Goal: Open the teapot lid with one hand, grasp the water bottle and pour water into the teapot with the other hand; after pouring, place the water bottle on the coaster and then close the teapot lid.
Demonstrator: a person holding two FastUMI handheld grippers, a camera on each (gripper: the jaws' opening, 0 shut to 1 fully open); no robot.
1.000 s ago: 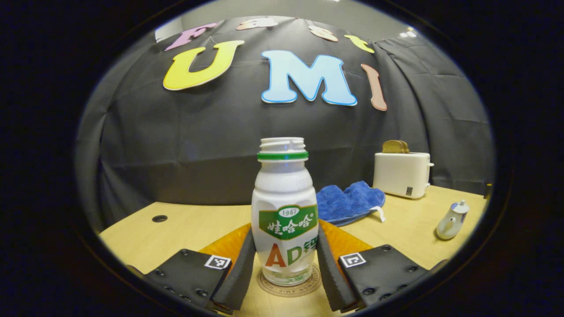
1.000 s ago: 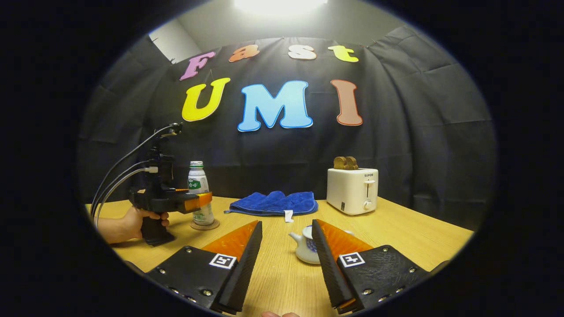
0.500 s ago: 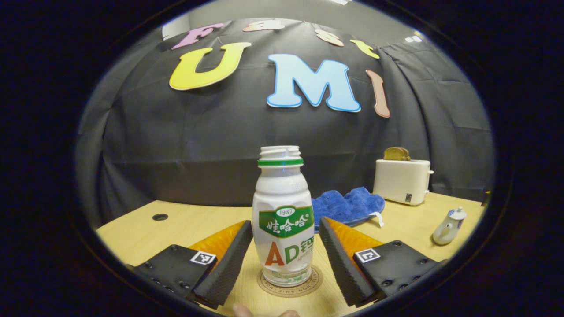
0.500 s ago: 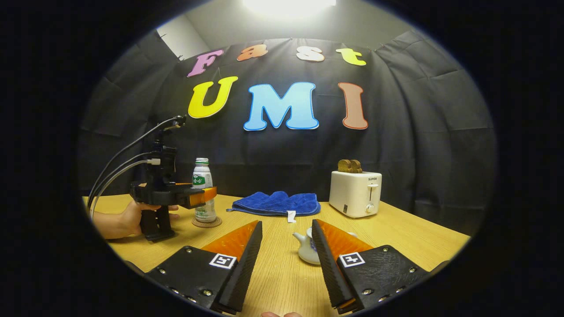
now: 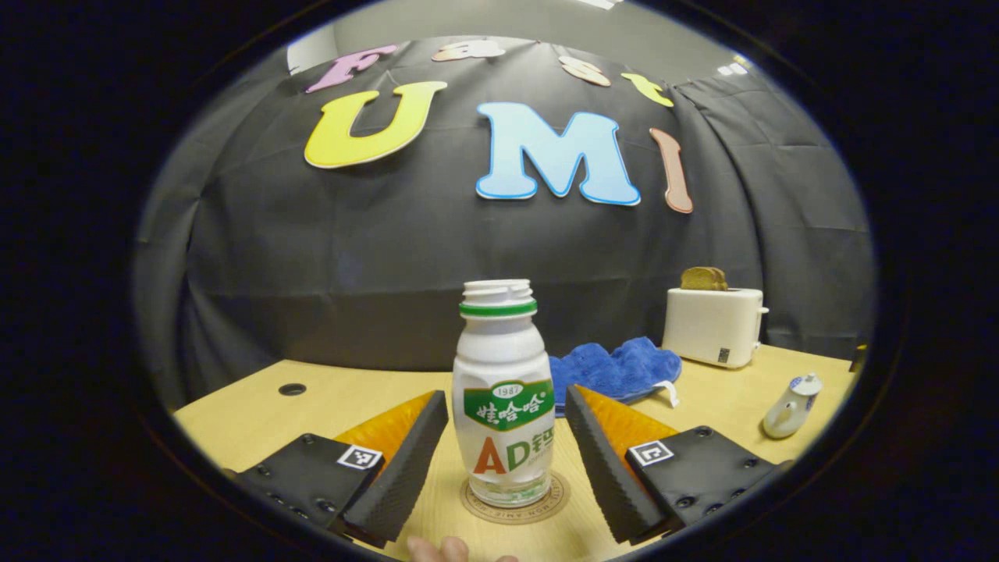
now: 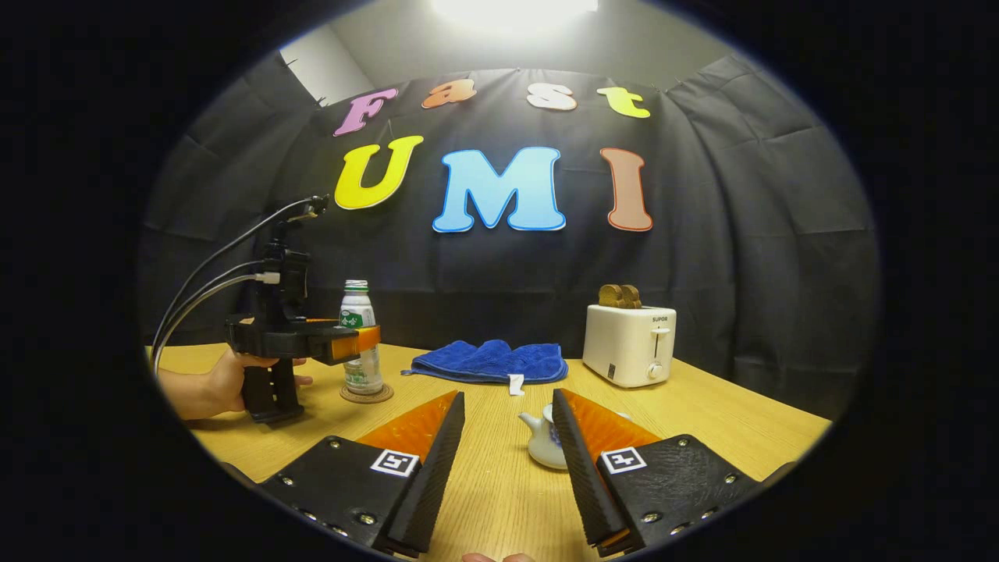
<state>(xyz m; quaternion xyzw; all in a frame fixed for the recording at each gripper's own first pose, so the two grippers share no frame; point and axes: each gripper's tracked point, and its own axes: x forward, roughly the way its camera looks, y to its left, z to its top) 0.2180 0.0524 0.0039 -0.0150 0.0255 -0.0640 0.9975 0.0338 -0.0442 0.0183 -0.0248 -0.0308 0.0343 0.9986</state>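
Observation:
The white water bottle (image 5: 503,398) with a green label and no cap stands upright on the round coaster (image 5: 546,503). My left gripper (image 5: 503,394) is open, with a finger on each side of the bottle and a small gap to each. In the right gripper view the bottle (image 6: 357,308) and the coaster (image 6: 365,395) sit at the left. There the left gripper (image 6: 367,342) is held by a hand (image 6: 207,390). My right gripper (image 6: 507,396) is open and empty. The white teapot (image 6: 538,445) stands just beyond it, partly behind one finger. Its lid sits on the teapot (image 5: 787,407).
A white toaster (image 6: 631,343) with bread in it stands at the back right of the wooden table (image 6: 741,421). A blue cloth (image 6: 488,361) lies at the back middle. The table has a cable hole (image 5: 292,389) at the far left.
My left gripper has opened and let go of the bottle, leaving it on the coaster, then drawn back a little. The right gripper has barely moved.

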